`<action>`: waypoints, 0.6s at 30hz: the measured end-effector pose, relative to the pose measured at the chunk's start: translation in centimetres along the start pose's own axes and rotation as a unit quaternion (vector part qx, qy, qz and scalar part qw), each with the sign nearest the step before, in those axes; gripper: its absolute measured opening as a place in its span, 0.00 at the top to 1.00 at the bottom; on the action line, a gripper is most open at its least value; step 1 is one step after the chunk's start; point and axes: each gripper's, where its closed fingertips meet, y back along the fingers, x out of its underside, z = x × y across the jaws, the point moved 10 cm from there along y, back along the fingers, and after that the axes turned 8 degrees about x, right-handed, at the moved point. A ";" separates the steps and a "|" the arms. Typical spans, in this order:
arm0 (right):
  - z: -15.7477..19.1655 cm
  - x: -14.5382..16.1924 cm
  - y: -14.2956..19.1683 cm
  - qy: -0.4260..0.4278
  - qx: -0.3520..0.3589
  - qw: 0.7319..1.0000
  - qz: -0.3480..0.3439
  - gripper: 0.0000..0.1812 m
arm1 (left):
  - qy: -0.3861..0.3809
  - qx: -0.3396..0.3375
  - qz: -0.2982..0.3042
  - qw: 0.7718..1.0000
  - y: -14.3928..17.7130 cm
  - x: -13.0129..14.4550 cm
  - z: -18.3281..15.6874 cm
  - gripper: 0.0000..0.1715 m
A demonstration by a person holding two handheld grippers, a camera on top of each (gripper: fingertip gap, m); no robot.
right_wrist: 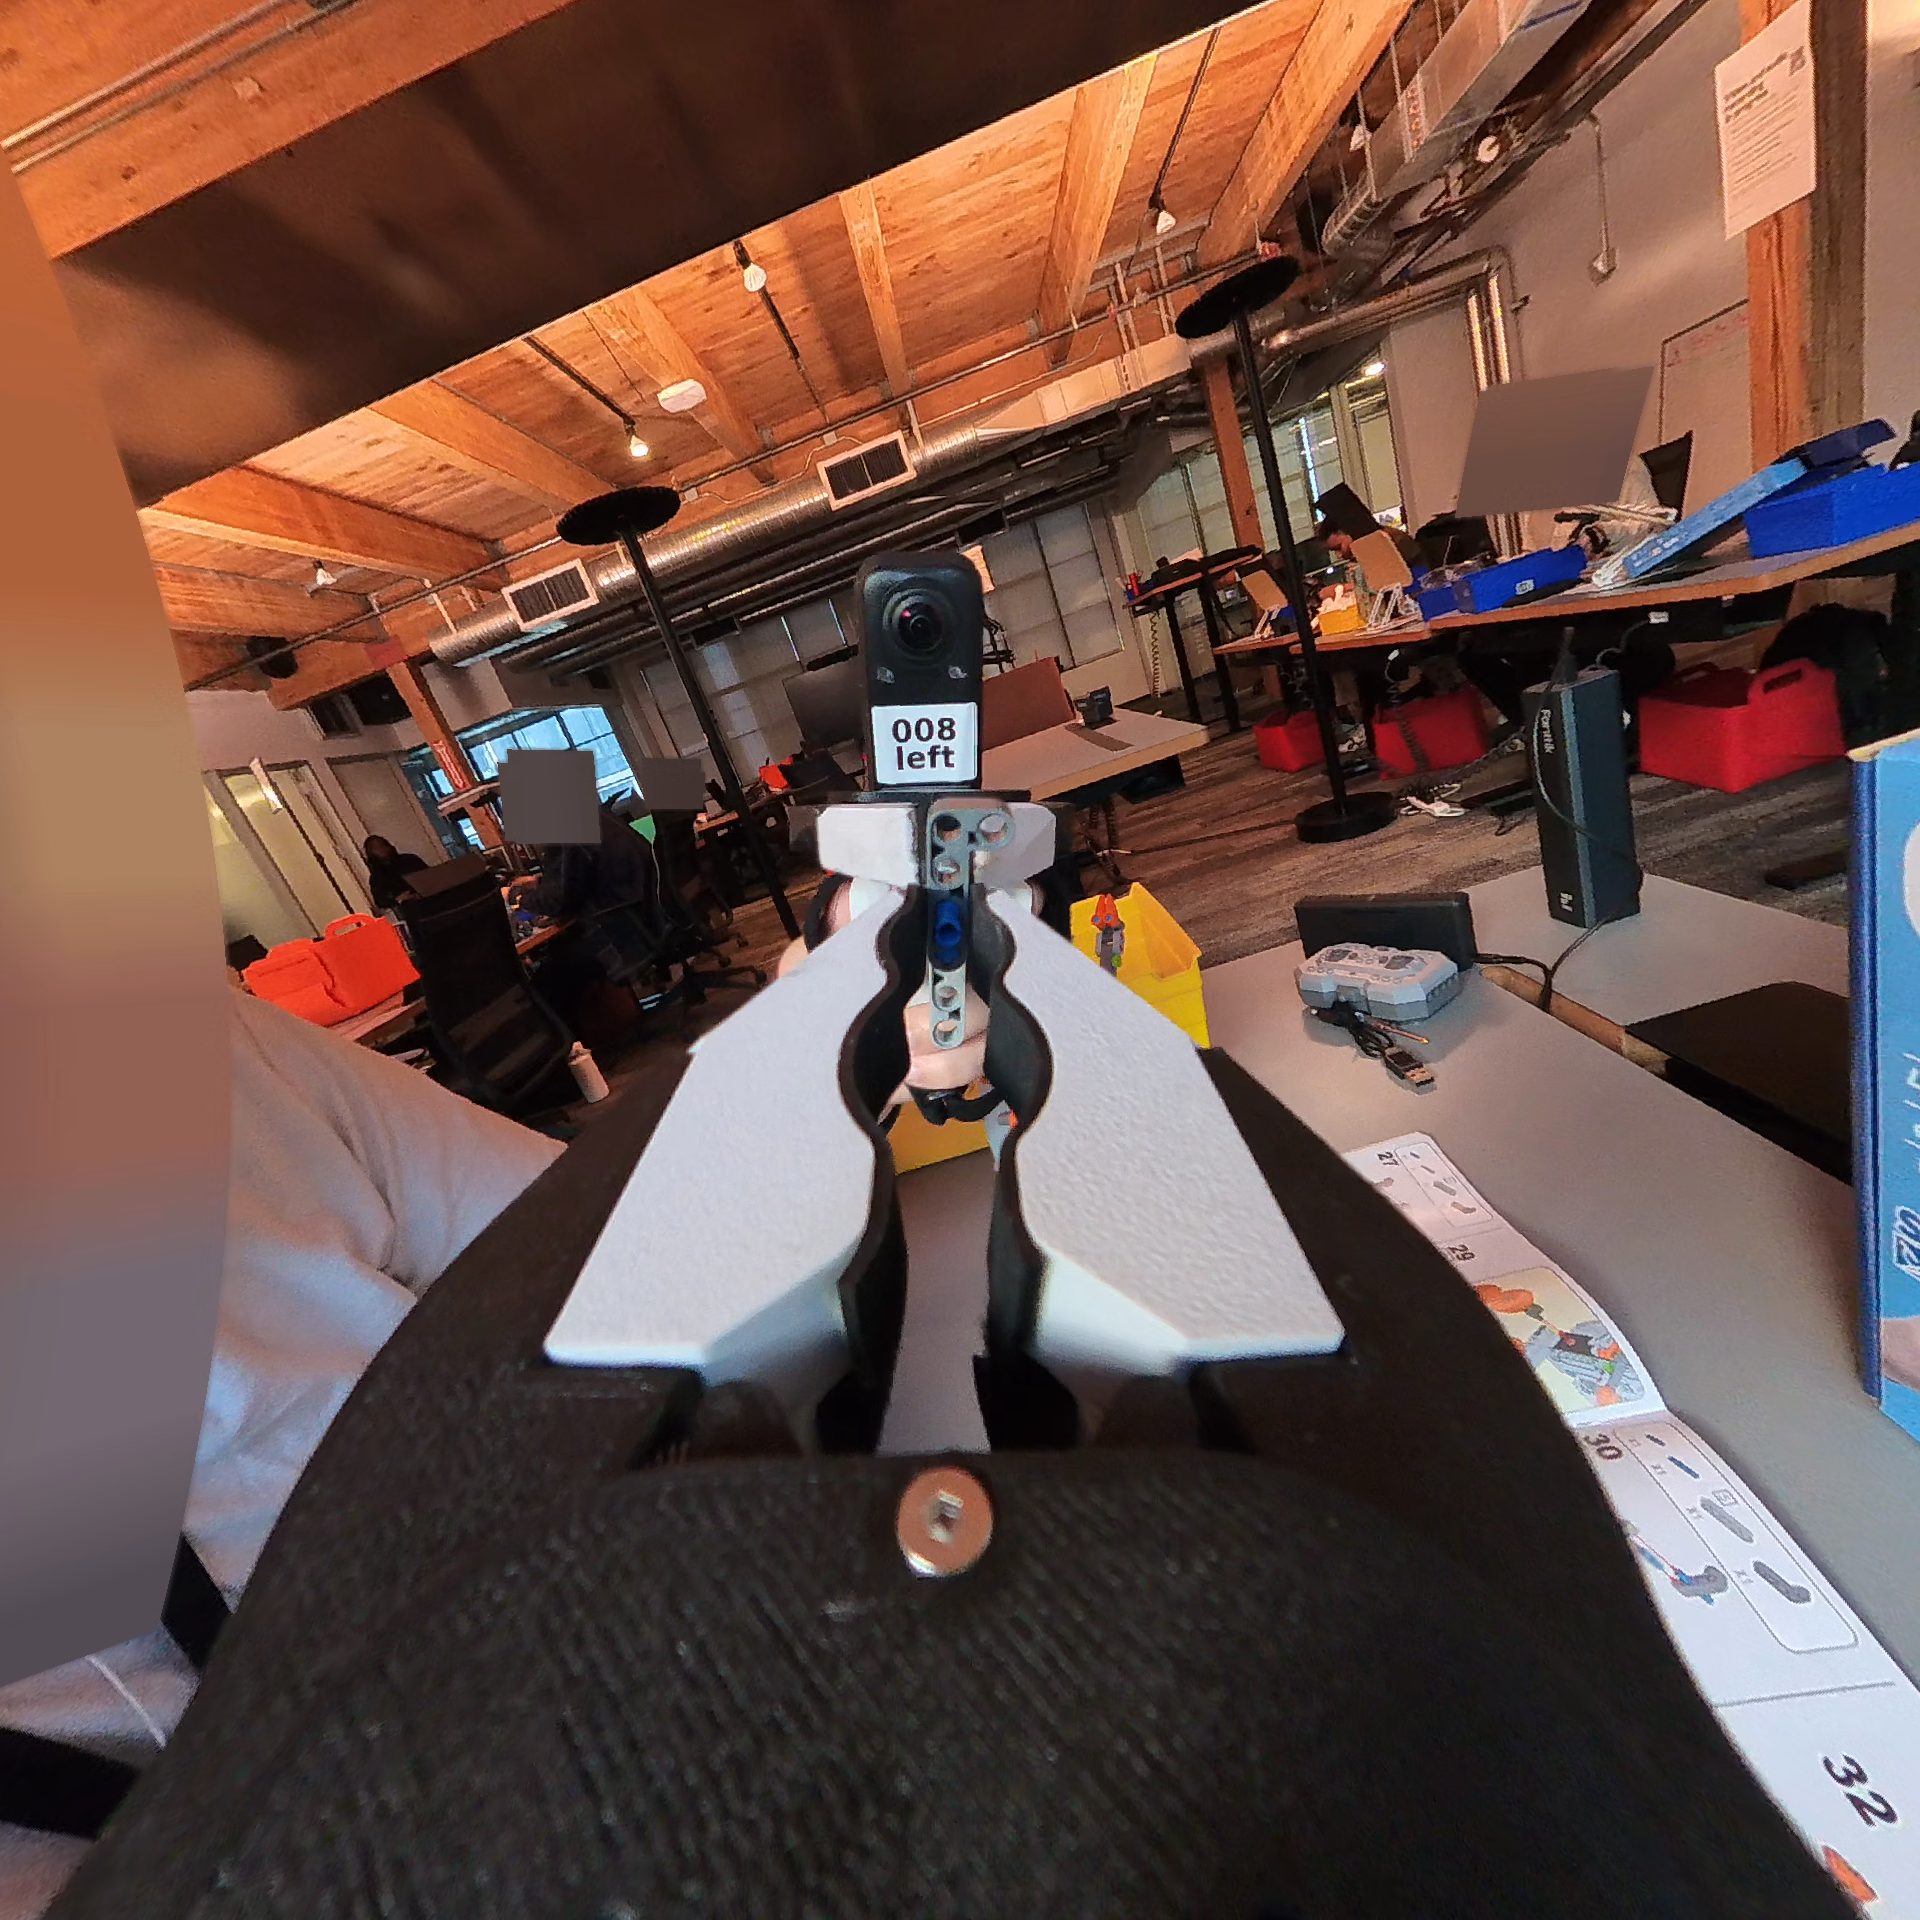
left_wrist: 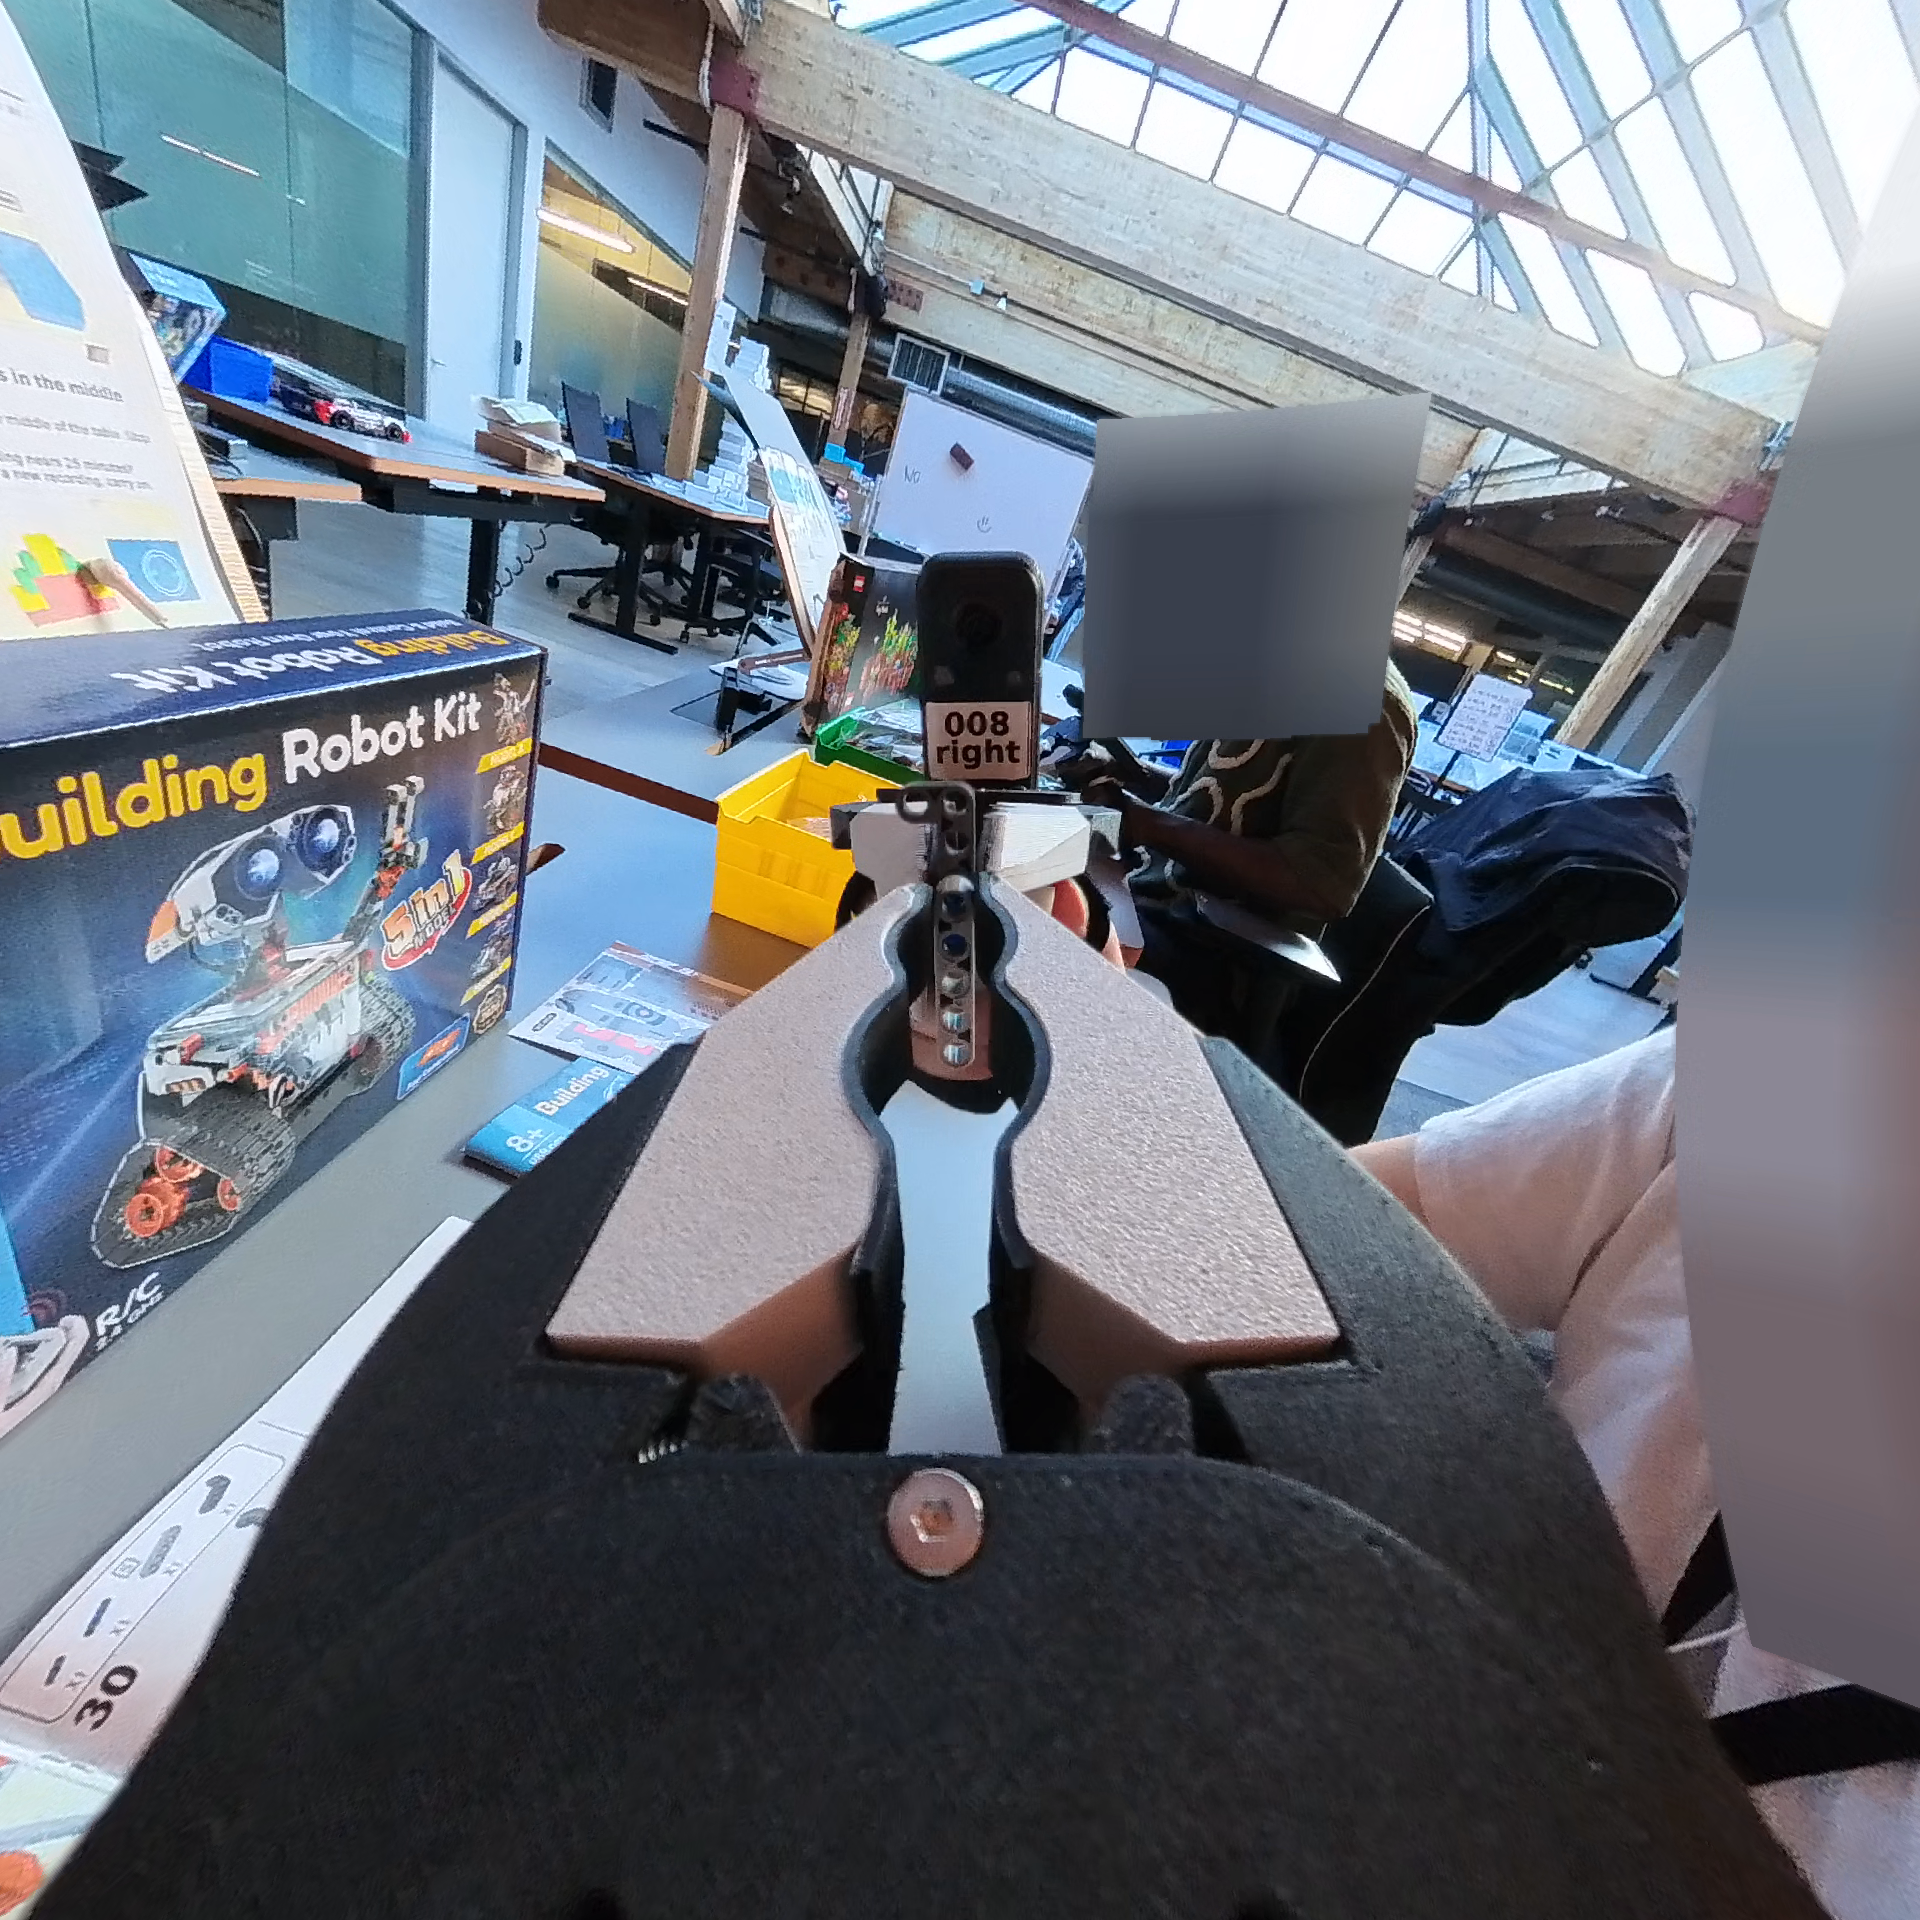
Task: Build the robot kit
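My two grippers face each other tip to tip above the grey table (right_wrist: 1558, 1122). A thin grey holed beam (left_wrist: 948, 971) with a blue pin and a short crosspiece at its top stands upright between them. My left gripper (left_wrist: 951, 899), with copper-coloured pads, is shut on the beam. My right gripper (right_wrist: 948, 904), with white fingers, is shut on the same beam (right_wrist: 945, 977). The blue pin (right_wrist: 943, 923) sits at mid-beam. The right gripper also shows in the left wrist view (left_wrist: 961, 847), the left one in the right wrist view (right_wrist: 945, 842).
A robot kit box (left_wrist: 260, 883) stands on the left, a yellow bin (left_wrist: 779, 852) beyond it. An open instruction booklet (right_wrist: 1714, 1507) lies by a blue box (right_wrist: 1886, 1091). A grey controller (right_wrist: 1371, 977) and black adapter (right_wrist: 1387, 920) lie farther back. A white sleeve (right_wrist: 343, 1195) is close. Only a small space, under 4 cm, lies between the two pairs of fingers.
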 end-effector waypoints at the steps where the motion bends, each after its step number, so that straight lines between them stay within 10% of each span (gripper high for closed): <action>1: 0.0 0.0 0.1 -0.001 -0.001 1.000 0.001 0.97 | -0.005 -0.002 0.003 1.000 -0.1 0.0 0.0 0.97; 18: 0.7 -0.1 0.5 0.019 -0.006 0.999 0.041 0.97 | -0.033 -0.009 0.028 0.999 -0.6 0.2 -0.9 0.97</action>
